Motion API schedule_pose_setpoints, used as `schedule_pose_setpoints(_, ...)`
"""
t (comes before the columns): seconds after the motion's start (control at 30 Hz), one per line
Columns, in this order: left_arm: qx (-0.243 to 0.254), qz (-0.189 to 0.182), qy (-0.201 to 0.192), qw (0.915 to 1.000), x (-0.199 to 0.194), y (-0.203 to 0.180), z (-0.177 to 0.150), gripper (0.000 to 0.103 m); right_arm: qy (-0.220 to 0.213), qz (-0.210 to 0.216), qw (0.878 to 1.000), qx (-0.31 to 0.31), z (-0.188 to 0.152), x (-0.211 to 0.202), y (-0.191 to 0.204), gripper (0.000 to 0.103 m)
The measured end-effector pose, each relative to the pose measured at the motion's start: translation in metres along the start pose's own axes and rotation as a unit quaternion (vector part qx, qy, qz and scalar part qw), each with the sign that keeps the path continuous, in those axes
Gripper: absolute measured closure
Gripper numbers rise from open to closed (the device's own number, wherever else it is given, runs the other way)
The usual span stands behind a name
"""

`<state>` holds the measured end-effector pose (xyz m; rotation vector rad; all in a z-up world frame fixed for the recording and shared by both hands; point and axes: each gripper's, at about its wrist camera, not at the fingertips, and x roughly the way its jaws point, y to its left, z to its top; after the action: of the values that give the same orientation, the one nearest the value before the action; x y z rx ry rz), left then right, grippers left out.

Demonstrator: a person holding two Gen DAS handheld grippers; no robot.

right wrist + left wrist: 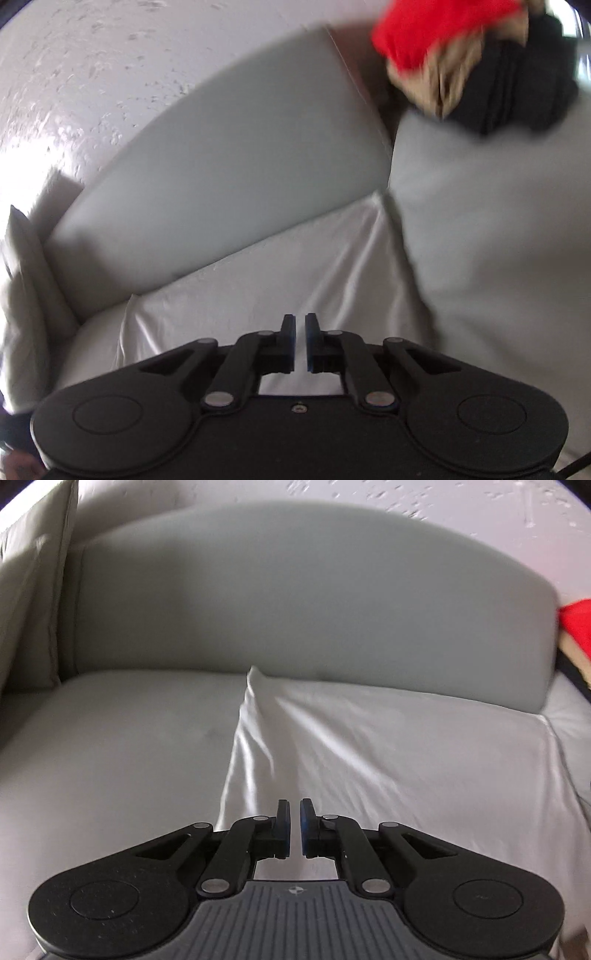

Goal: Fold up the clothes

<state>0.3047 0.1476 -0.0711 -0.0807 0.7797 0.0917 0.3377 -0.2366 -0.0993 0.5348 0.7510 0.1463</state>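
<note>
A white garment (pixel 388 746) lies spread over the right half of a light grey sofa seat (pixel 110 757); its far left corner pokes up against the backrest. Creases run from that corner down to my left gripper (pixel 294 805), whose jaws stand almost closed over the cloth's near edge and seem pinched on it. In the right wrist view the same white garment (pixel 277 280) stretches from the backrest to my right gripper (pixel 300 317). It is likewise nearly closed at the near edge, with taut wrinkles leading to it. Both views are blurred.
The sofa backrest (pixel 295 609) rises right behind the garment. A pile of other clothes sits at the far right: red (pixel 424 29), tan (pixel 443 85) and dark (pixel 524 85). A grey cushion (pixel 498 240) borders the cloth on the right, an armrest cushion (pixel 29 609) on the left.
</note>
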Motion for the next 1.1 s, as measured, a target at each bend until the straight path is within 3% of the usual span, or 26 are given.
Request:
schedule_pose_setpoints(0.13, -0.028, 0.051, 0.029, 0.9979, 0.04, 0.016, -0.005, 0.096, -0.008, -0.052, 0.999, 0.011, -0.008, 0.003, -0.019, 0.095)
schedule_pose_setpoints(0.17, -0.036, 0.062, 0.026, 0.9971, 0.037, 0.023, -0.006, 0.091, -0.01, -0.064, 0.998, 0.014, -0.01, 0.003, -0.023, 0.103)
schedule_pose_setpoints(0.2, -0.044, 0.073, 0.023, 0.9961, 0.035, 0.03, -0.008, 0.092, -0.012, -0.077, 0.997, 0.016, -0.011, 0.004, -0.028, 0.103)
schedule_pose_setpoints(0.27, -0.025, 0.137, 0.024, 0.99, 0.026, 0.037, -0.013, 0.093, -0.016, -0.103, 0.994, 0.022, -0.015, 0.005, -0.037, 0.103)
schedule_pose_setpoints(0.33, 0.023, 0.203, 0.033, 0.9783, 0.027, 0.04, -0.026, 0.094, -0.02, -0.129, 0.991, 0.027, -0.019, 0.006, -0.046, 0.103)
schedule_pose_setpoints(0.4, 0.037, 0.209, 0.035, 0.9766, 0.021, 0.042, -0.027, 0.095, -0.024, -0.155, 0.987, 0.033, -0.023, 0.007, -0.056, 0.103)
schedule_pose_setpoints(0.53, -0.01, 0.171, 0.015, 0.9851, -0.012, 0.049, -0.02, 0.095, -0.027, -0.093, 0.995, 0.018, -0.033, -0.02, -0.029, 0.096)
schedule_pose_setpoints(0.63, 0.004, 0.093, -0.009, 0.9956, -0.029, 0.035, -0.025, 0.093, -0.03, -0.046, 0.998, 0.007, -0.04, -0.04, -0.009, 0.096)
schedule_pose_setpoints(0.7, 0.007, 0.043, -0.003, 0.9991, -0.032, 0.026, -0.031, 0.086, 0.018, 0.022, 0.999, 0.015, -0.052, -0.028, -0.005, 0.092)
schedule_pose_setpoints(0.73, 0.006, 0.039, 0.018, 0.9991, -0.026, 0.024, -0.035, 0.085, 0.038, 0.031, 0.999, 0.016, -0.057, -0.022, -0.006, 0.092)
schedule_pose_setpoints(0.77, 0.008, 0.064, 0.038, 0.9972, -0.02, 0.023, -0.038, 0.088, 0.034, -0.001, 0.999, 0.017, -0.058, -0.026, -0.01, 0.094)
schedule_pose_setpoints(0.8, 0.01, 0.1, 0.057, 0.9933, -0.015, 0.025, -0.042, 0.091, 0.029, -0.033, 0.999, 0.017, -0.059, -0.029, -0.015, 0.103)
schedule_pose_setpoints(0.87, 0.01, 0.14, 0.057, 0.9884, -0.021, 0.03, -0.048, 0.091, 0.02, -0.098, 0.995, 0.017, -0.062, -0.037, -0.025, 0.103)
schedule_pose_setpoints(0.93, 0.043, 0.225, 0.078, 0.9702, -0.023, 0.029, -0.053, 0.093, 0.011, -0.163, 0.986, 0.018, -0.064, -0.044, -0.035, 0.103)
schedule_pose_setpoints(0.97, 0.049, 0.237, 0.082, 0.9669, -0.025, 0.031, -0.055, 0.093, 0.006, -0.195, 0.981, 0.018, -0.065, -0.048, -0.039, 0.103)
schedule_pose_setpoints(1.07, 0.024, 0.213, 0.073, 0.9739, -0.044, 0.037, -0.051, 0.093, 0.014, -0.198, 0.98, -0.012, -0.066, -0.058, -0.026, 0.103)
schedule_pose_setpoints(1.1, 0.016, 0.197, 0.067, 0.978, -0.052, 0.038, -0.049, 0.093, 0.007, -0.19, 0.982, -0.014, -0.068, -0.068, -0.02, 0.097)
